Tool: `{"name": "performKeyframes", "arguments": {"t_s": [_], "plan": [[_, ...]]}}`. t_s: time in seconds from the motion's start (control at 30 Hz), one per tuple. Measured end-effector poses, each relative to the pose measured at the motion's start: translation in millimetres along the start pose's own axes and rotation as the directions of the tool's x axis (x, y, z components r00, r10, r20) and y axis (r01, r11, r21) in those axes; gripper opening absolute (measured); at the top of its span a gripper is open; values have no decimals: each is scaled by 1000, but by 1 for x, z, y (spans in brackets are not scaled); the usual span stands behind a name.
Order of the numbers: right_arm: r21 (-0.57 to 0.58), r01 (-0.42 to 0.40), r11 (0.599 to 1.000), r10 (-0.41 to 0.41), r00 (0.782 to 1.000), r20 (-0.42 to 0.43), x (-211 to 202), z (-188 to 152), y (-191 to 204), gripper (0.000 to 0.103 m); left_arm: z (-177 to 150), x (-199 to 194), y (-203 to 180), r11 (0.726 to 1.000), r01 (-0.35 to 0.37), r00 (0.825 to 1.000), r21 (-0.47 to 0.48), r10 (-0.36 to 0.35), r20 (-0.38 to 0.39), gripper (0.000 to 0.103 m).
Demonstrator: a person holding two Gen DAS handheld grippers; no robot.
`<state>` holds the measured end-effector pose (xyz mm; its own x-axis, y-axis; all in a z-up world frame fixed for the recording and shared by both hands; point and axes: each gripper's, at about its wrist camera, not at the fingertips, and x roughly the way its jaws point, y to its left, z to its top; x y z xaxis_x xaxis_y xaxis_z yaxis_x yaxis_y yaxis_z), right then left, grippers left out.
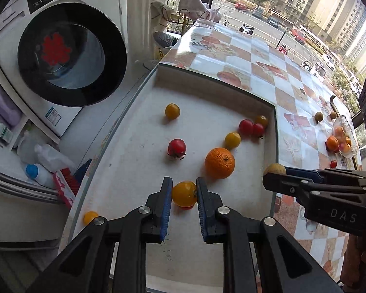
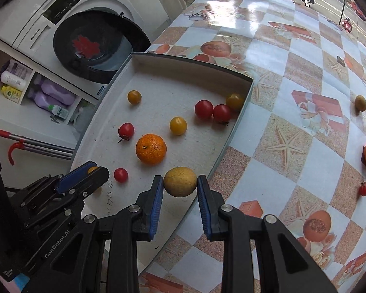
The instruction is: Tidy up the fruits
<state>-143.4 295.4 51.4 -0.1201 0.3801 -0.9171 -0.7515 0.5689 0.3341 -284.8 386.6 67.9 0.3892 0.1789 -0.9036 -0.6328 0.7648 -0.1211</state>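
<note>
A yellow cherry tomato (image 1: pixel 184 193) sits clamped between the blue pads of the left gripper (image 1: pixel 184 196), held over the near end of the shallow white tray (image 1: pixel 214 78). Beside it, the right gripper (image 2: pixel 180 190) grips a tan round fruit (image 2: pixel 180 182), possibly a longan or small lime, poised just over the tray's right-hand wall. Both claws are clenched on their loads.

Already lying in the tray are a mandarin orange (image 2: pixel 151 148), two red tomatoes (image 2: pixel 203 108) touching each other by the far right wall, a yellow one (image 2: pixel 234 101) tucked into that corner, and several more red and yellow tomatoes scattered well apart. Out on the checked tablecloth (image 2: pixel 305 78) remain another tan fruit (image 2: pixel 360 102), a red cherry tomato (image 2: pixel 364 188) and a glass dish of oranges (image 1: pixel 342 138).

This looks like the delivery step: both fruits have been brought to the tray and wait to be set down. The next move calls for lowering each gripper onto a bare patch of the tray floor, clear of the mandarin, then easing the jaws apart gently, since round fruit will roll.
</note>
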Motion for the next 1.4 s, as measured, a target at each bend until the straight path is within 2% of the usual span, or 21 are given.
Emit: {"name": "performKeyframes", "arguments": {"t_s": [0.17, 0.37, 0.7, 0.77, 0.8, 0.83, 0.9, 0.97, 1.0, 1.13, 1.17, 1.2, 1.23, 1.4], "plan": [[-15, 0, 1000, 0, 1000, -28, 13, 0, 9, 31, 11, 22, 19, 999, -52, 998, -12, 52, -28, 21], [-36, 17, 999, -19, 998, -57, 29, -2, 17, 31, 8, 44, 24, 996, -92, 992, 21, 93, -84, 21], [-101, 53, 993, -62, 994, -87, 49, -3, 29, 31, 6, 49, 18, 990, -119, 987, 75, 126, -103, 23], [-113, 62, 992, -72, 993, -90, 50, -3, 33, 31, 7, 48, 20, 987, -141, 983, 81, 149, -103, 40], [-113, 58, 992, -68, 993, -95, 50, -2, 32, 32, 7, 48, 20, 986, -147, 983, 74, 154, -99, 68], [-111, 53, 992, -63, 993, -97, 48, -3, 32, 33, 7, 44, 21, 986, -150, 985, 67, 155, -80, 77], [-117, 46, 992, -56, 995, -85, 41, -4, 35, 39, 7, 40, 21, 986, -147, 986, 73, 152, -64, 77], [-133, 50, 990, -60, 996, -70, 31, -7, 39, 51, 8, 42, 19, 987, -140, 985, 83, 147, -86, 77], [-137, 49, 989, -58, 996, -62, 25, -8, 40, 63, 8, 42, 17, 987, -136, 985, 87, 145, -96, 77], [-126, 63, 990, -71, 996, -61, 7, -14, 41, 77, 8, 33, 13, 989, -125, 986, 80, 133, -103, 79], [-114, 67, 991, -75, 995, -65, 3, -15, 40, 79, 7, 31, 12, 990, -122, 986, 71, 129, -109, 83], [-101, 76, 992, -83, 994, -72, 0, -18, 38, 81, 7, 28, 12, 990, -125, 985, 61, 131, -114, 97], [-89, 81, 993, -89, 993, -81, -3, -20, 35, 82, 7, 25, 12, 990, -129, 984, 55, 135, -117, 103], [-28, 105, 994, -107, 989, -105, -18, -29, 24, 87, 2, 15, 9, 989, -138, 979, 59, 146, -145, 103]]}}
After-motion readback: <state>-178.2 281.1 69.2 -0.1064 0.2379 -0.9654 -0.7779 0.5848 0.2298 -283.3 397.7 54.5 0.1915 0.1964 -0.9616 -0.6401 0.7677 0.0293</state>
